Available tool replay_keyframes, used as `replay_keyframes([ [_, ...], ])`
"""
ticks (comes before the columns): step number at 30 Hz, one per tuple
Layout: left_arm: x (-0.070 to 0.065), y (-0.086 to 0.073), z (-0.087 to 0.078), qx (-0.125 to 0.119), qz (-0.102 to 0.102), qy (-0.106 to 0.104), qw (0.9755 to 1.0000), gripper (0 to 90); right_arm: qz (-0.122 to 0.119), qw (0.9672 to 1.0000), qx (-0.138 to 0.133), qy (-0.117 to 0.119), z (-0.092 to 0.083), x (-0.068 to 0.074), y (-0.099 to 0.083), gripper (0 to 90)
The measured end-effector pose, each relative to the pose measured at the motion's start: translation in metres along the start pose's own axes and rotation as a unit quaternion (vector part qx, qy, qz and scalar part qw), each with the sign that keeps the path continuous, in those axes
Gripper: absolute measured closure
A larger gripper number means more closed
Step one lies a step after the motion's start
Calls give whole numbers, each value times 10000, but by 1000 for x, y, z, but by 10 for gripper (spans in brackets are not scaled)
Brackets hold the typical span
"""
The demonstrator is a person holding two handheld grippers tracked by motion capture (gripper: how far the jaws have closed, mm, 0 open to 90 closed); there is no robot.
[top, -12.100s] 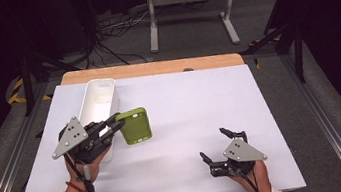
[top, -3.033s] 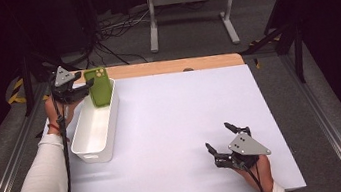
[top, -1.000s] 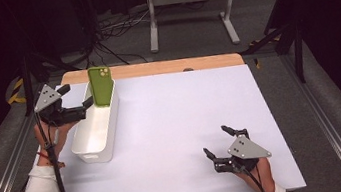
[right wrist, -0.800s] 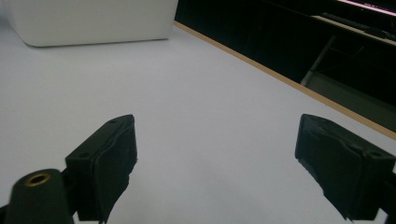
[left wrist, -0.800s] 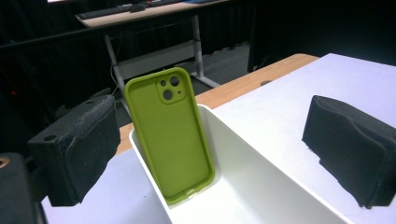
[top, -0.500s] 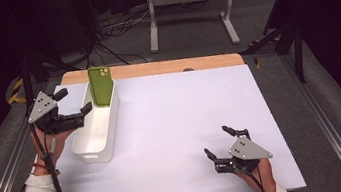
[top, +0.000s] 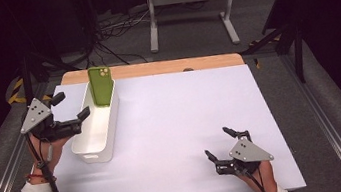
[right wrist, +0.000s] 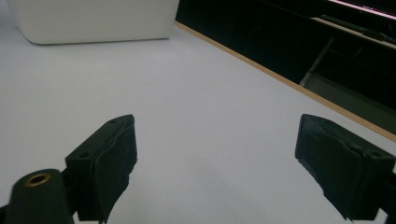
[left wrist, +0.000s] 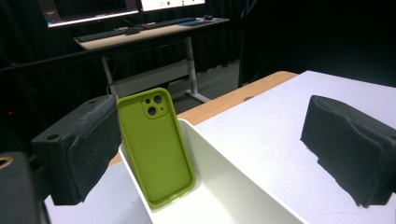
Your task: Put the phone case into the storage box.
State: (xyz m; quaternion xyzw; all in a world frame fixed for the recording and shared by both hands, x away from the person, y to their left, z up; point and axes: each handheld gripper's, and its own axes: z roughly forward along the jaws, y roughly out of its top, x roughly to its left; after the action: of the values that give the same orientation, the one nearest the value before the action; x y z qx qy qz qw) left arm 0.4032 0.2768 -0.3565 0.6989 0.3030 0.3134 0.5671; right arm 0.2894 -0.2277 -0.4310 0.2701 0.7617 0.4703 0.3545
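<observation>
High view: white table [top: 182, 124], wooden far edge [top: 154, 68], dark room.

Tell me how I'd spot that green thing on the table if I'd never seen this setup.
Start at the white table and find the long white bin near its left edge. At the bin's far end, a green phone case stands upright, leaning on the end wall. It is the one bright-coloured thing there, with round camera holes at its top corner.
</observation>
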Motion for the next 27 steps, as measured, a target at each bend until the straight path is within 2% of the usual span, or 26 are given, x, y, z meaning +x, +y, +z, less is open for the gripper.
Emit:
replay_keyframes([
  [5, -5, 1, -5, -80, 43, -30, 10000, 58, -16, 10000, -1, -8, -1, 0, 0, 135],
  [12, -12, 0, -10, -103, -24, -94, 9999, 58, -44, 10000, -2, 8, -2, 0, 1, 136],
  [14, -15, 0, -10, -99, 35, -117, 9999, 57, -46, 10000, -18, 8, -2, 0, 1, 136],
  [20, -22, 1, -12, -170, 50, -171, 9997, 58, -57, 10000, -31, 18, -2, 1, 1, 137],
  [27, -32, -1, -12, -112, 108, -260, 9995, 58, -73, 10000, -39, 31, -3, 0, 2, 139],
])
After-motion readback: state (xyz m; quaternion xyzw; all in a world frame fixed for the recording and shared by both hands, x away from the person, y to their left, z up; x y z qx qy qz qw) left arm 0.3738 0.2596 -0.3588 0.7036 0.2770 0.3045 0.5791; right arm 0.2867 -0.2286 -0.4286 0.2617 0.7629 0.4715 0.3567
